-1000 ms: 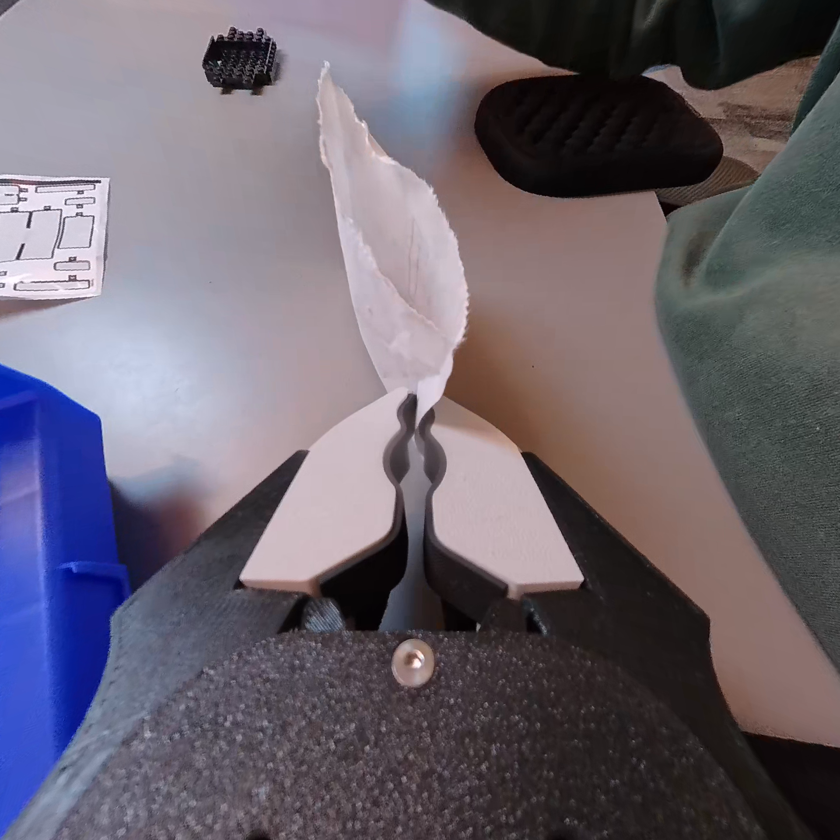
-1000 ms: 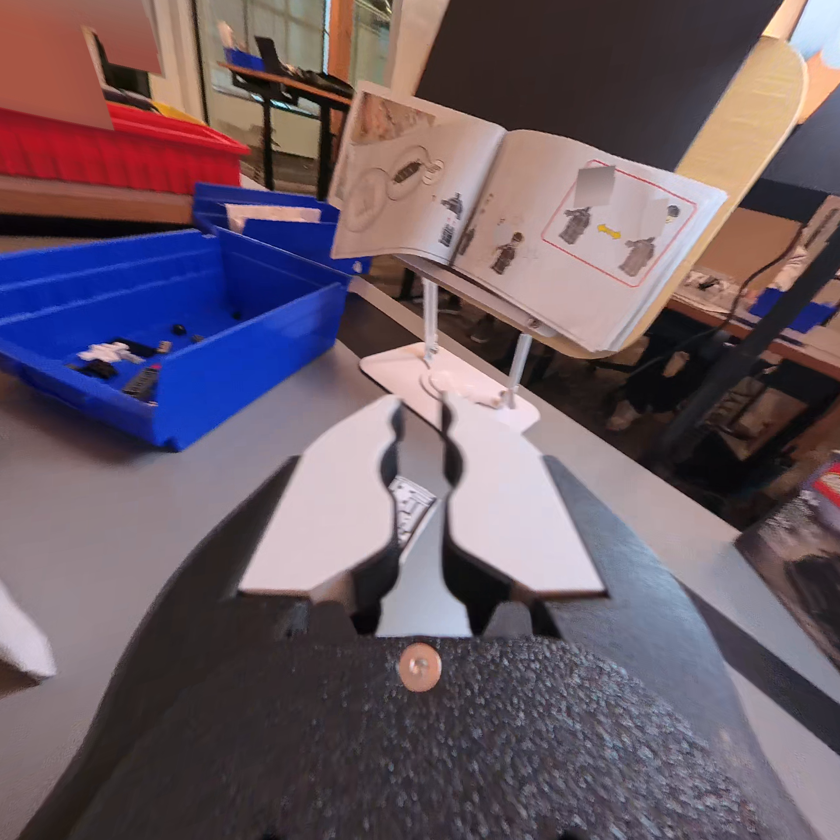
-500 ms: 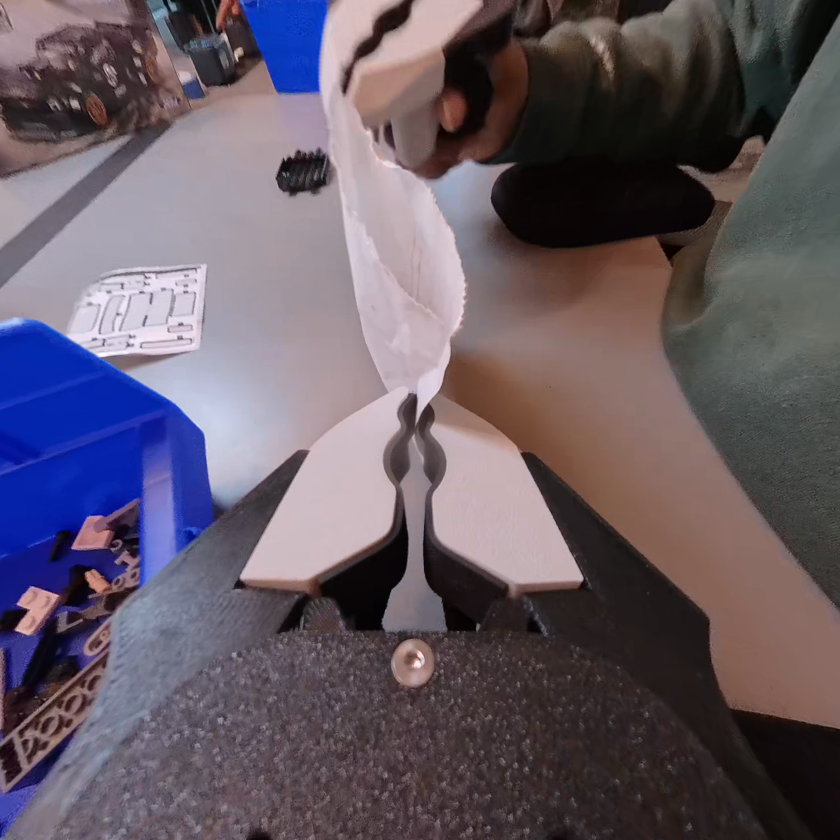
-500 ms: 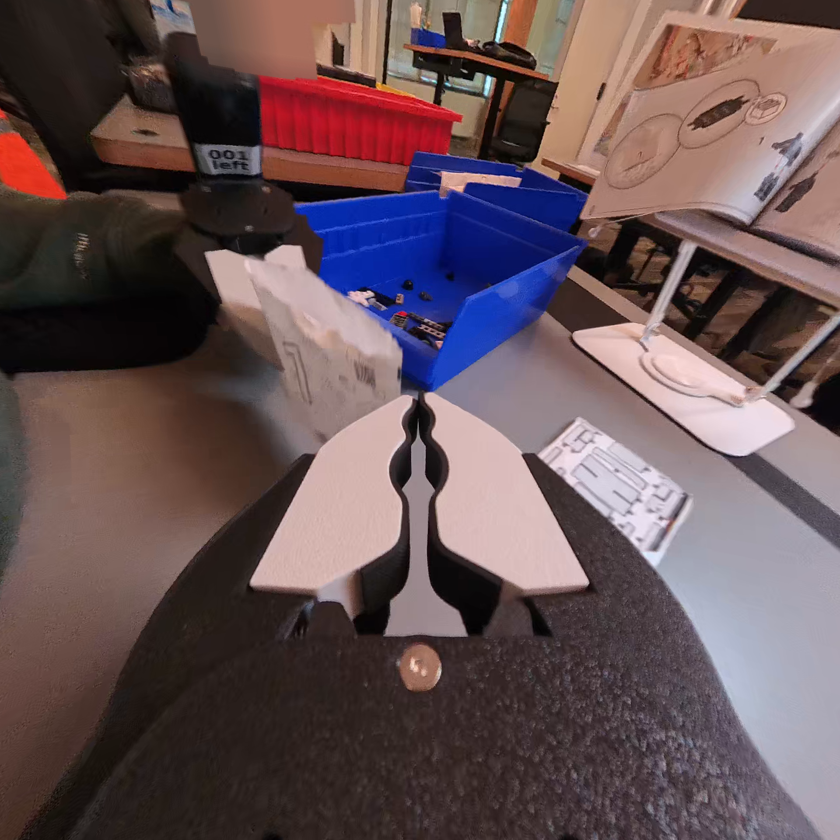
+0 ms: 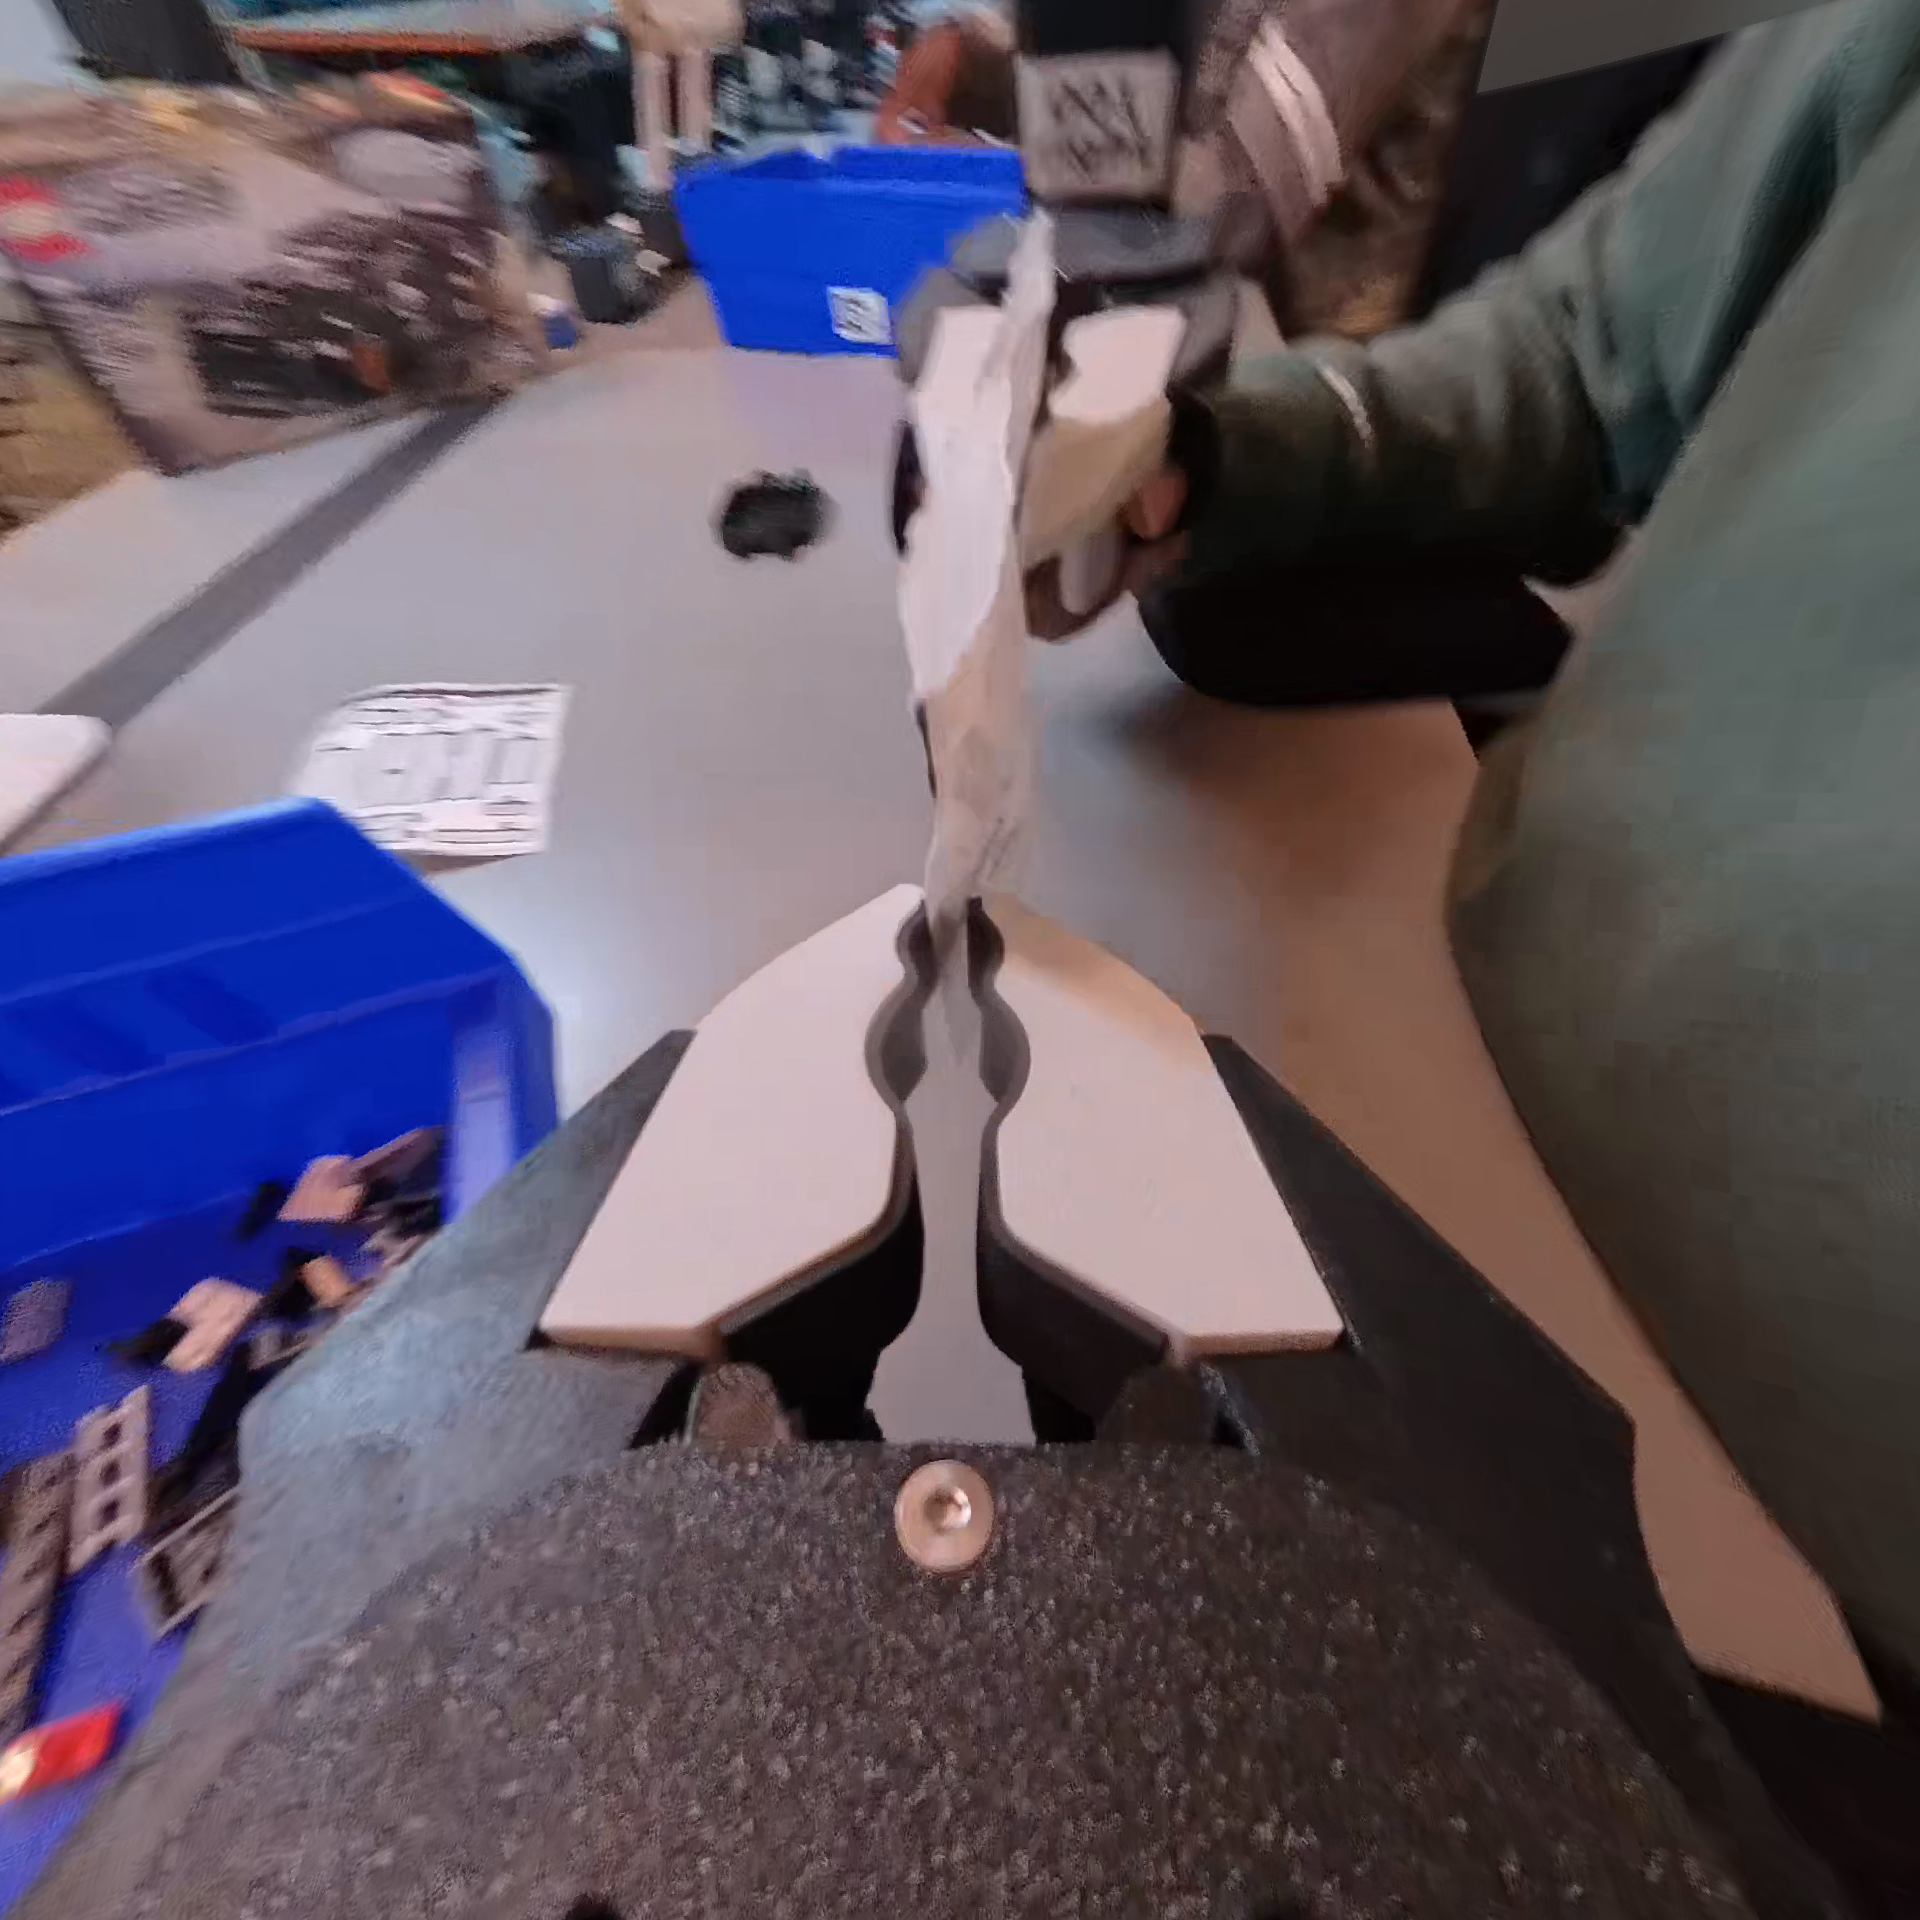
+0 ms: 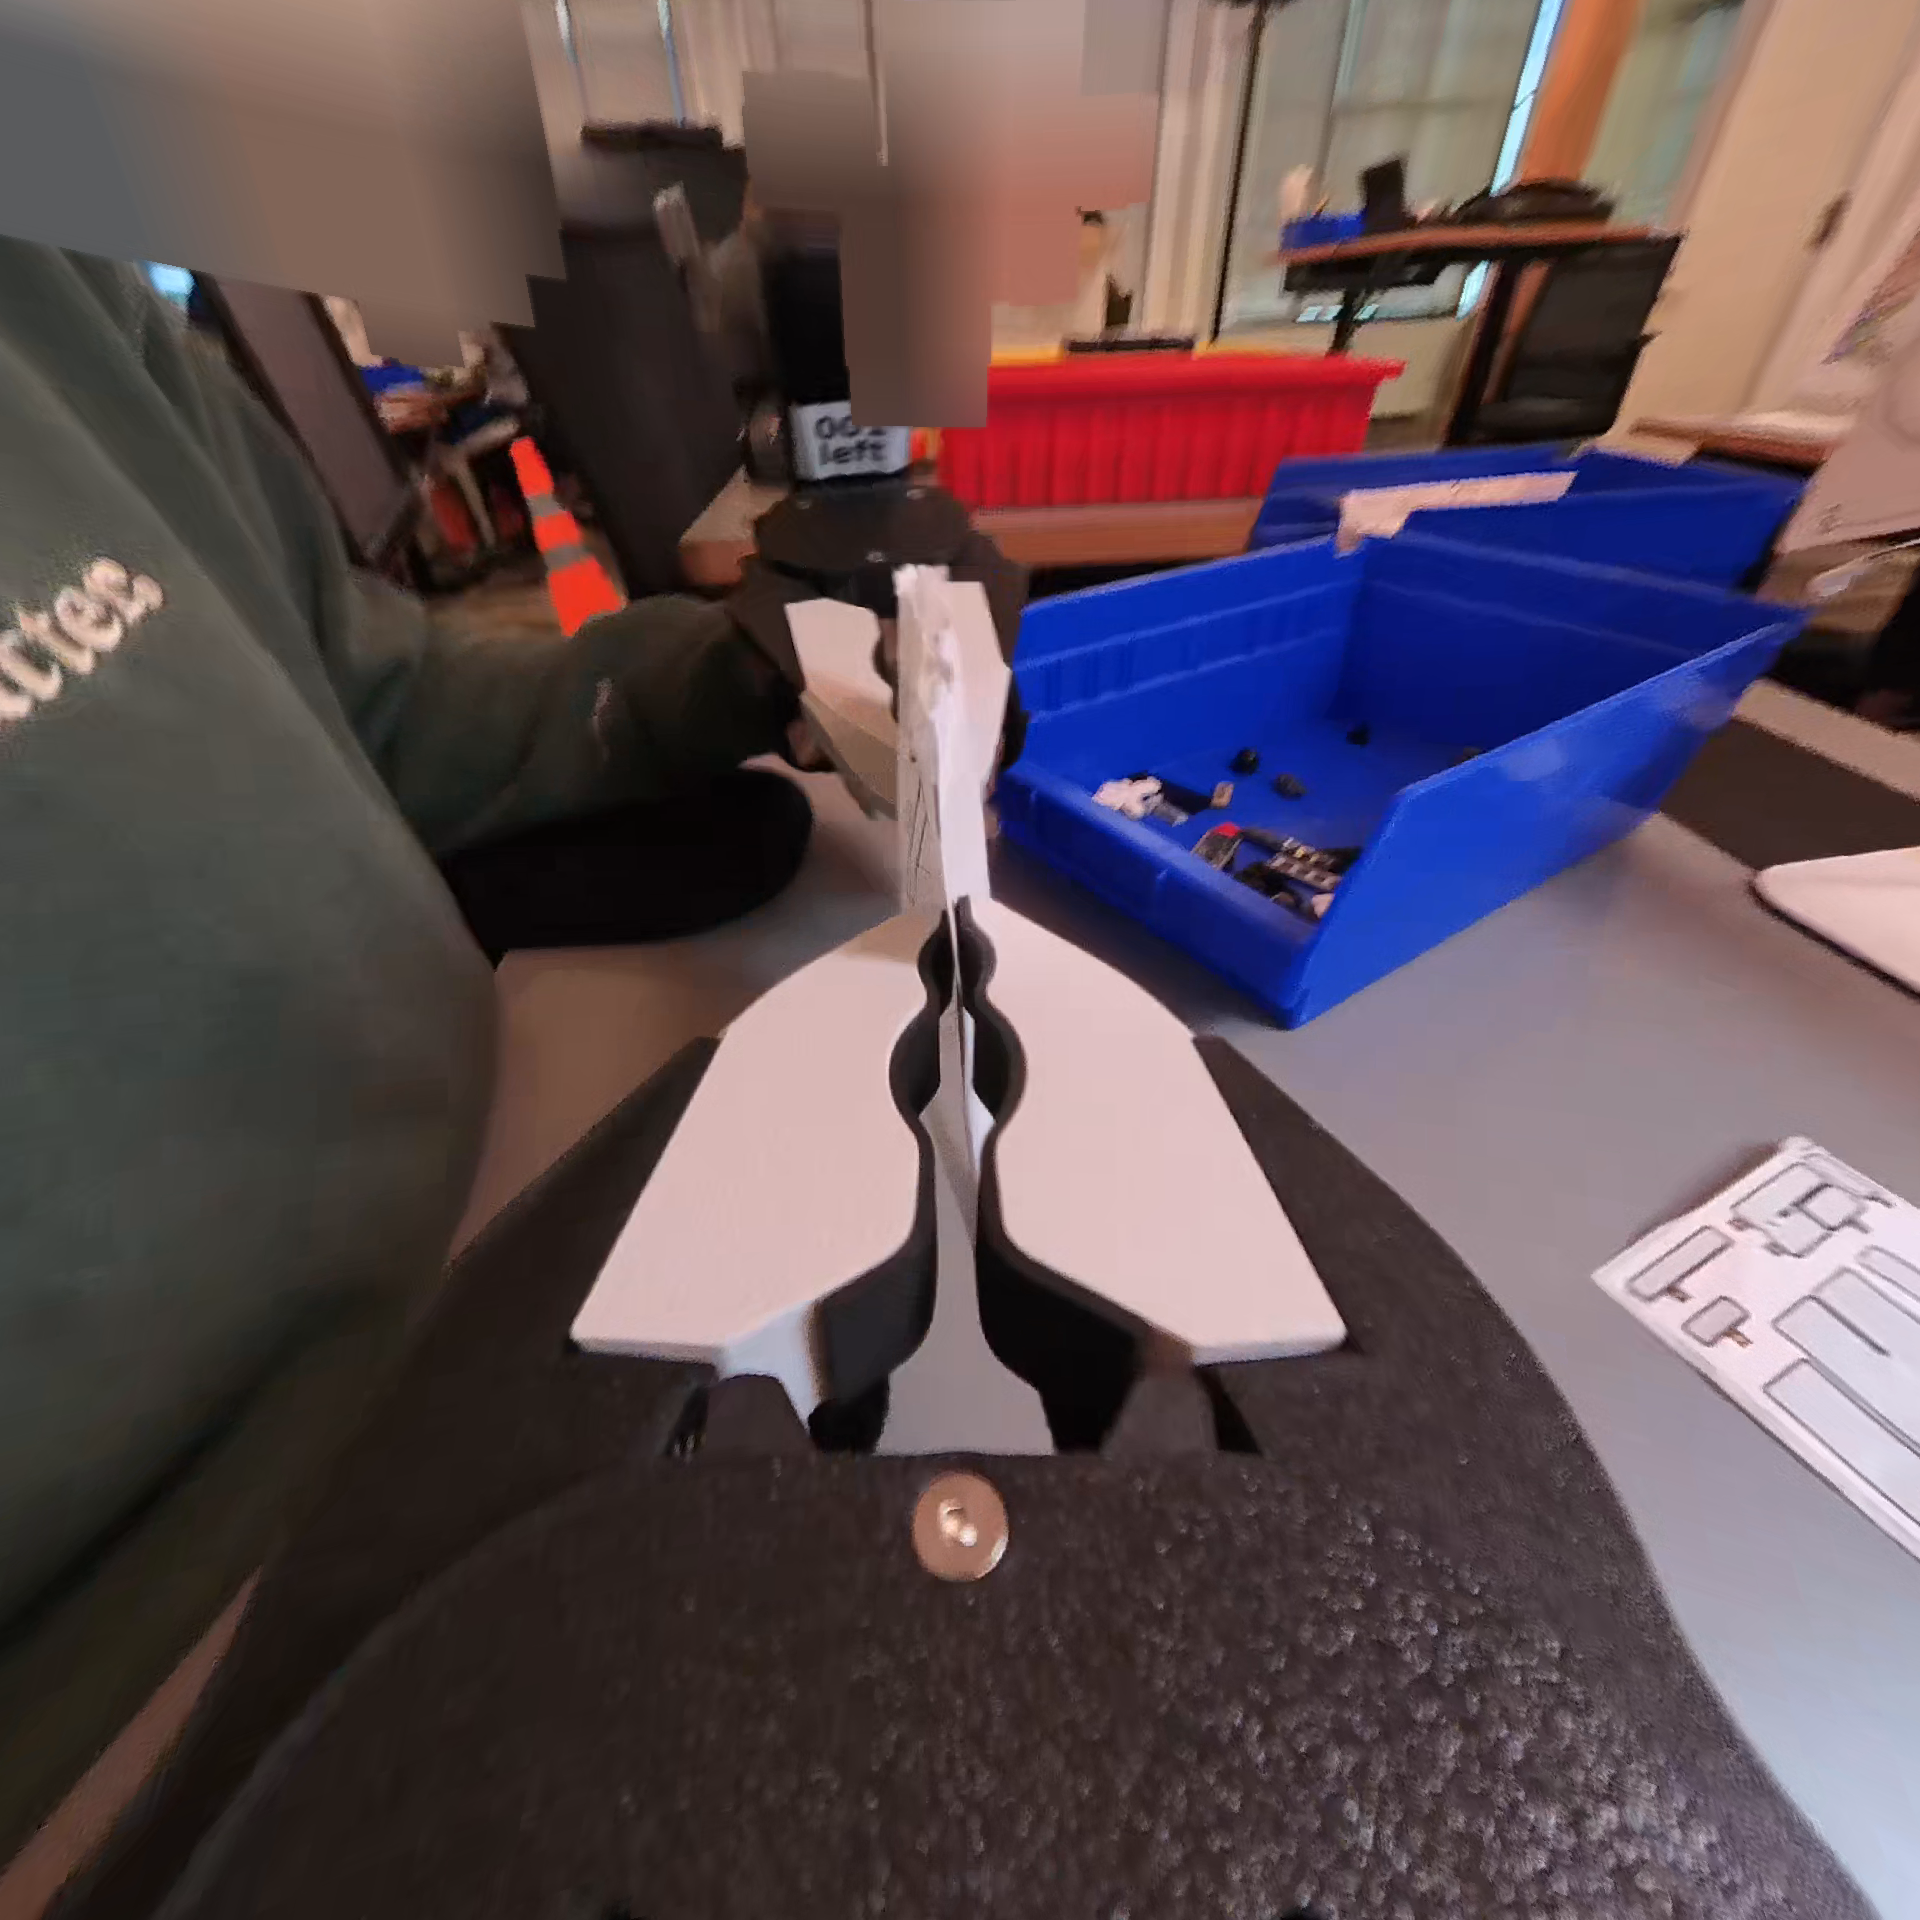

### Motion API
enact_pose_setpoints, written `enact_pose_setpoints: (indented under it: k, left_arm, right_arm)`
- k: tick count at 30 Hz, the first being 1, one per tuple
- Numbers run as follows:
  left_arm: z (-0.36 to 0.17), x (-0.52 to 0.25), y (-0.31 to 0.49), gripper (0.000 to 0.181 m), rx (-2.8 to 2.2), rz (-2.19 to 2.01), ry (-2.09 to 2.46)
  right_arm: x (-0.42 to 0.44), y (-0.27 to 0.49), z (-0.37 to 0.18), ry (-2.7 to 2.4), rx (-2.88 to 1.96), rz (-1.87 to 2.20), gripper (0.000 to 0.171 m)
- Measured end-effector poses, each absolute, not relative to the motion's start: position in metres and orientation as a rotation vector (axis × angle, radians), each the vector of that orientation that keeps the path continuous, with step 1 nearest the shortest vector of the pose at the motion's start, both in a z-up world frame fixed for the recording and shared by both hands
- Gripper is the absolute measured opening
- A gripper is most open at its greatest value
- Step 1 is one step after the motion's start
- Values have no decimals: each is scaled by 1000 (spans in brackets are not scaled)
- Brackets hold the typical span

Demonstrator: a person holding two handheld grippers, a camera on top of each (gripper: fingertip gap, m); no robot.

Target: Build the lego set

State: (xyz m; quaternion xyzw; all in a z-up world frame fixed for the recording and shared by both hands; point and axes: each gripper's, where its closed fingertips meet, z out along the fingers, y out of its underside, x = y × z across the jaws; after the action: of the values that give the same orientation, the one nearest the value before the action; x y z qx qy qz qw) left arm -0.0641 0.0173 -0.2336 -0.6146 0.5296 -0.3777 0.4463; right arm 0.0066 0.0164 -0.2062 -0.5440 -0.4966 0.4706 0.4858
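Note:
A white paper bag (image 5: 971,675) is stretched in the air between my two grippers, above the grey table (image 5: 665,644). My left gripper (image 5: 945,914) is shut on its near end. In the left wrist view, my right gripper (image 5: 1023,468) is shut on the far end, held by a hand in a green sleeve. The right wrist view shows the bag (image 6: 956,748) edge-on, pinched in my right gripper (image 6: 956,925), with my left gripper (image 6: 904,707) behind it. A blue bin (image 6: 1382,935) beside the bag holds several small lego pieces (image 6: 1268,852).
A sticker sheet (image 5: 436,769) lies flat on the table and also shows in the right wrist view (image 6: 1787,1299). A small black lego assembly (image 5: 774,514) sits farther out. A white stand base (image 6: 1860,914) is at the right. The person's green torso (image 6: 208,883) is close by. Some 9 cm of space lies between my two pairs of fingers.
My right gripper swung from the instruction booklet toward the left gripper and shut on the bag's free end. My left gripper kept its hold and tilted up.

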Motion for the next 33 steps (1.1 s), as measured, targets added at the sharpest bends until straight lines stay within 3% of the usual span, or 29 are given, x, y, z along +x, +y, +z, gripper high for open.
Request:
enact_pose_setpoints:
  k: [3, 5, 8, 12, 15, 16, 17, 25, 33]
  left_arm:
    - [-192, -102, 48, 8, -1632, -679, 1041]
    - [-164, -162, 83, 2, -1764, -474, 734]
    - [-163, -266, 135, 9, -1972, -177, 441]
    - [-230, -291, 166, 69, -2414, -472, 299]
    - [-257, -284, 165, 56, -2588, -625, 340]
    - [-259, -292, 167, 29, -2606, -579, 374]
    - [-260, -295, 169, 27, -2592, -532, 453]
    - [-261, -344, 161, 22, -2701, -253, 895]
    - [-262, -344, 170, 22, -2814, -368, 732]
  right_arm:
    - [18, 31, -192, -1093, -1317, 1065, 0]
    - [25, 40, -193, -1079, -1329, 974, 0]
    - [28, 46, -197, -1072, -1345, 919, 0]
    - [26, 43, -202, -1075, -1359, 955, 0]
    - [28, 40, -205, -1072, -1370, 968, 0]
    - [29, 39, -205, -1071, -1370, 970, 0]
    - [30, 38, -204, -1071, -1366, 968, 0]
    - [29, 39, -219, -1132, -1406, 935, 0]
    - [21, 52, -261, -1212, -1543, 878, 0]
